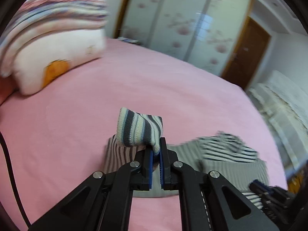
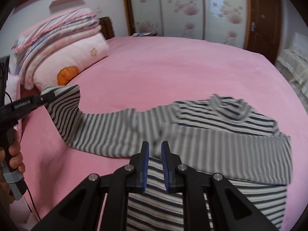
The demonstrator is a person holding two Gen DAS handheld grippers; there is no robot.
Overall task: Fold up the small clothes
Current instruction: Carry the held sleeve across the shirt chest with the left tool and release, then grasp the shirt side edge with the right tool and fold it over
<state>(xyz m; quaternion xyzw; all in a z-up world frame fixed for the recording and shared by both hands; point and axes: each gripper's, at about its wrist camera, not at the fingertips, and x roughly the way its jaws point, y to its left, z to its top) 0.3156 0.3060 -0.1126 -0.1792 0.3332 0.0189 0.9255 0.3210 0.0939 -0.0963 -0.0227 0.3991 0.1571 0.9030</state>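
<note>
Left wrist view: the left claw (image 1: 156,150) is pressed together on a cuff of the striped garment (image 1: 227,159), the pinched fabric bunched and standing above the pads. The rest of the garment lies below and to the right of the claw on the pink bed (image 1: 134,88). The pillow (image 1: 57,57) sits well apart, at upper left. The right claw (image 1: 269,192) shows at the lower right edge, over the garment's near part.

Right wrist view: the right claw (image 2: 155,150) stands narrowly apart with striped cloth between its pads; blur prevents confirming a firm pinch. The garment (image 2: 192,134) runs crosswise, its long axis from the collar at right toward the pillow (image 2: 77,61) at left. The left claw (image 2: 46,97) holds the sleeve end just below the pillow, lifted off the bed; a hand (image 2: 13,154) grips its handle.

Judgement: the sleeve extends away from the body toward the pillow. The fold must carry it back toward the collar; the left claw is placed to do so.
</note>
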